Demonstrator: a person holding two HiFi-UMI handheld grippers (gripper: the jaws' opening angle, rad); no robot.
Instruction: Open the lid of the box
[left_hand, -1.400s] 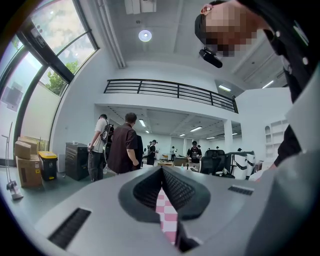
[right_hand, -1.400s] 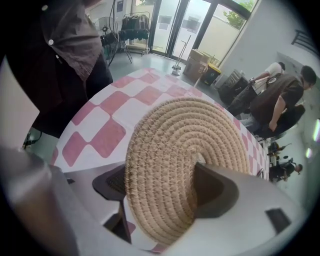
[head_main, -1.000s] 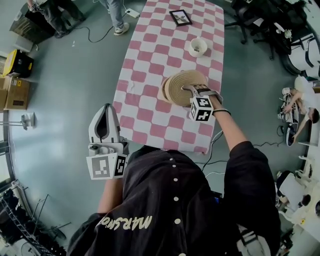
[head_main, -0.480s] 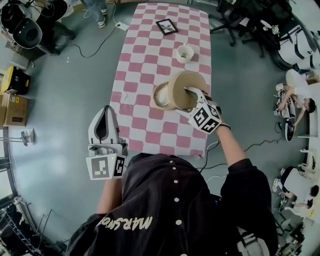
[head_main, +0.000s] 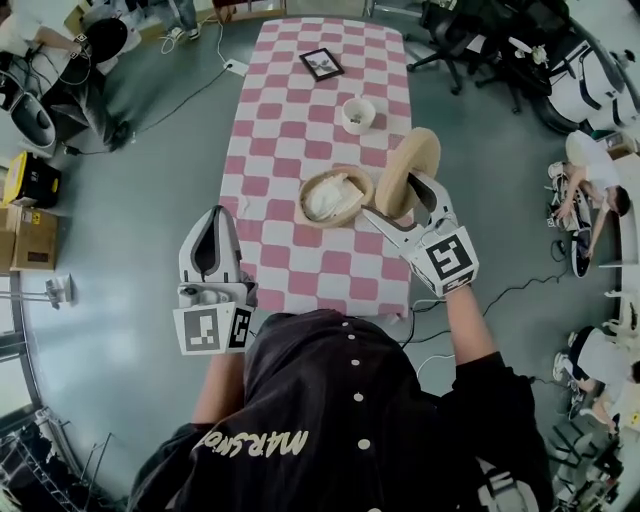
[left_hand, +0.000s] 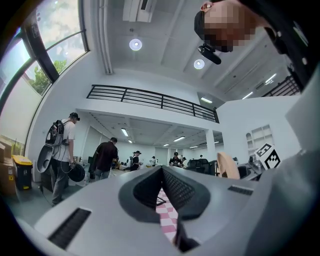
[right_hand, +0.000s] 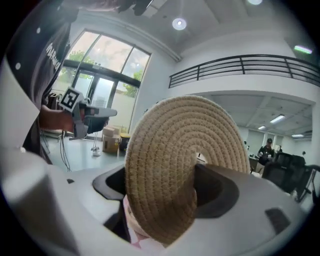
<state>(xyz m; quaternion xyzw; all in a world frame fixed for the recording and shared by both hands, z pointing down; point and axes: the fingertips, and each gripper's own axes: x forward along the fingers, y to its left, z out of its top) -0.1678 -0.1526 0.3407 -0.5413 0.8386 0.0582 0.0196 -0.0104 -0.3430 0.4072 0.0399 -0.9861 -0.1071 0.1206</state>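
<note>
The right claw (head_main: 400, 202) is clamped on the woven lid (head_main: 415, 160), which stands on edge just right of the open box (head_main: 338, 172) on the counter (head_main: 290, 120). The left claw (head_main: 213, 214), jaws together and empty, hangs left of the box.

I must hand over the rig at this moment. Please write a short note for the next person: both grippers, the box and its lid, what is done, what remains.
Left gripper: shut, empty, by the table's near left corner, away from the box.
Right gripper: shut on the woven lid, held on edge in the air, right of the box.
Box: on the checked table, open, something white inside.
Done: lid is off.
Left: probably only to set the lid down on the table.
</note>
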